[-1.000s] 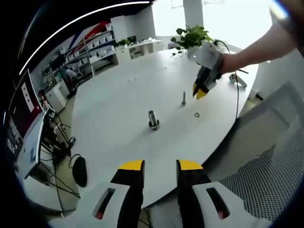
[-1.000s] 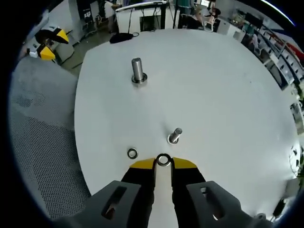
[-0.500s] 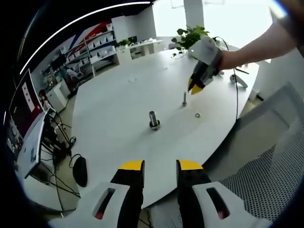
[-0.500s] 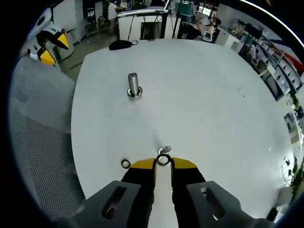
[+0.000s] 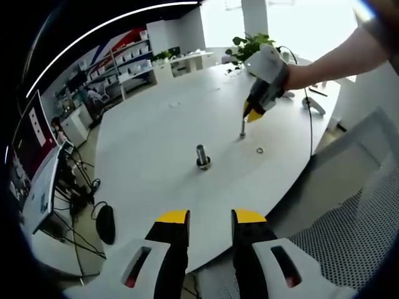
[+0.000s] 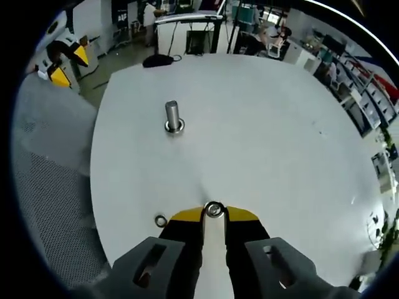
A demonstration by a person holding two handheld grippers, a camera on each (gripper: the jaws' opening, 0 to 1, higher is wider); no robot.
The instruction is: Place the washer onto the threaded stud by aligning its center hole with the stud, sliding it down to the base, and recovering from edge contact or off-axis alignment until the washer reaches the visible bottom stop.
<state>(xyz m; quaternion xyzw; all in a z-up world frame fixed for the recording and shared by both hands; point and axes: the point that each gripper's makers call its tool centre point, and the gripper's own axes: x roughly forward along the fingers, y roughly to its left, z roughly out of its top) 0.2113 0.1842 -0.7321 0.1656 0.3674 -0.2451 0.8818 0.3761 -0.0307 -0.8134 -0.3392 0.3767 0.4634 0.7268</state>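
My right gripper (image 6: 214,215) is shut on a small metal washer (image 6: 214,210) pinched at its yellow tips. In the left gripper view that same right gripper (image 5: 254,116) hovers just above a thin threaded stud (image 5: 242,129) on the white table (image 5: 156,131). From the right gripper's own view the thin stud is hidden under the washer and tips. A thicker stud (image 6: 173,116) (image 5: 201,156) stands upright further along the table with a ring at its base. A loose washer (image 6: 161,220) (image 5: 259,150) lies flat nearby. My left gripper (image 5: 211,218) is open, off the table's near edge, holding nothing.
Grey mesh chairs (image 5: 349,212) (image 6: 43,187) stand by the table edge. A potted plant (image 5: 252,47) and a cable sit at the far side. A computer mouse (image 5: 104,224) and a monitor (image 5: 31,140) lie beyond the left edge. The left gripper (image 6: 62,59) shows at upper left.
The right gripper has carried the washer from beside the thin stud to directly over it; the stud has slipped out of sight beneath the washer. The left gripper has stayed still.
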